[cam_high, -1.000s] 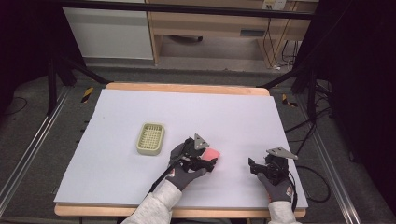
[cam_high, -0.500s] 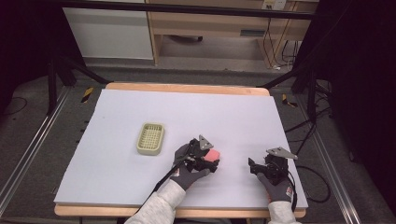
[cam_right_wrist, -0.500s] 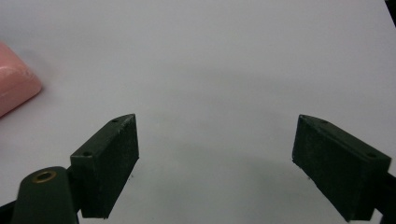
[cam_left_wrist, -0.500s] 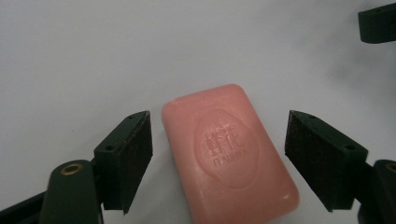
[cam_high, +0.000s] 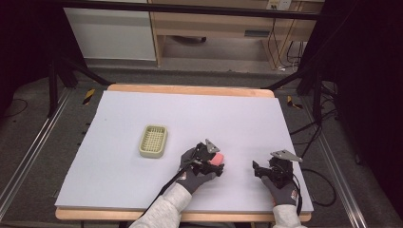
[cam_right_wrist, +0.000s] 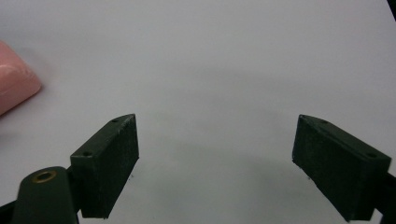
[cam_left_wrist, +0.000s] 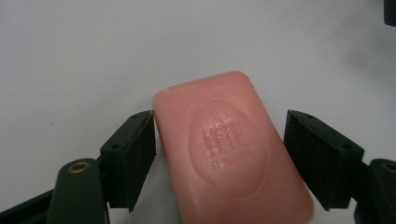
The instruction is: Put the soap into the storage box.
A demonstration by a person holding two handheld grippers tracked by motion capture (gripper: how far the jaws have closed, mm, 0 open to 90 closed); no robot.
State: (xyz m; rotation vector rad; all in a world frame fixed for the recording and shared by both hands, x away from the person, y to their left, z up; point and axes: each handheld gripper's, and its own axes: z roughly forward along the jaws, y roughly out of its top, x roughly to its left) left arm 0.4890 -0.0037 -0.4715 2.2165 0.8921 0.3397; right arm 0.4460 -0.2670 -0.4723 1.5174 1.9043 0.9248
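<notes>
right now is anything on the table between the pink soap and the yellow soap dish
Nothing visible. The pink soap lies between the open jaws of the left hand-held gripper, and the table is bare from there to the soap dish on its left.

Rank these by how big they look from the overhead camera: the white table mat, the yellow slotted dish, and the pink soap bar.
1. White rectangular table mat, by far the largest.
2. Pale yellow slotted plastic dish.
3. Pink soap bar, which looks smallest, though the left tongs partly cover it, so its full size is unsure from here.
</notes>
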